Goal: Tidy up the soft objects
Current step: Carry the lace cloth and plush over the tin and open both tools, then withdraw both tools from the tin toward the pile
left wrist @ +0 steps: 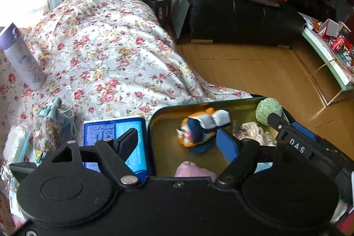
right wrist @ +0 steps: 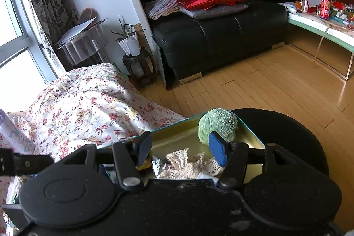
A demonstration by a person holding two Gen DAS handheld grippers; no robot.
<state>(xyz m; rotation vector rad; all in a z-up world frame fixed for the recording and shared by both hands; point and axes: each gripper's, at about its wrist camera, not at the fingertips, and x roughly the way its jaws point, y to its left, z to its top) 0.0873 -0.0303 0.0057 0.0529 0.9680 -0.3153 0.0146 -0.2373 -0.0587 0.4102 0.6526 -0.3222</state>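
A teal-rimmed tin box (left wrist: 159,116) with a gold inside sits at the edge of the flowered cloth. In it lie an orange, blue and grey stuffed toy (left wrist: 201,127), a cream lace piece (left wrist: 254,129) and a green knitted ball (left wrist: 267,111) in the far corner. My left gripper (left wrist: 177,141) is open over the box, the toy between its fingers, apart from both. My right gripper (right wrist: 180,148) is open above the box (right wrist: 252,134); the lace (right wrist: 188,164) lies below it and the green ball (right wrist: 218,125) is just beyond its right fingertip. The right gripper also shows in the left wrist view (left wrist: 285,125).
A blue lid (left wrist: 115,132) lies left of the box. A bag of dried bits (left wrist: 47,132) and a purple-capped bottle (left wrist: 22,56) rest on the flowered cloth (left wrist: 110,48). A black sofa (right wrist: 221,32), a plant stool (right wrist: 139,68), a cluttered low table (right wrist: 320,23) and wood floor (right wrist: 265,92) lie beyond.
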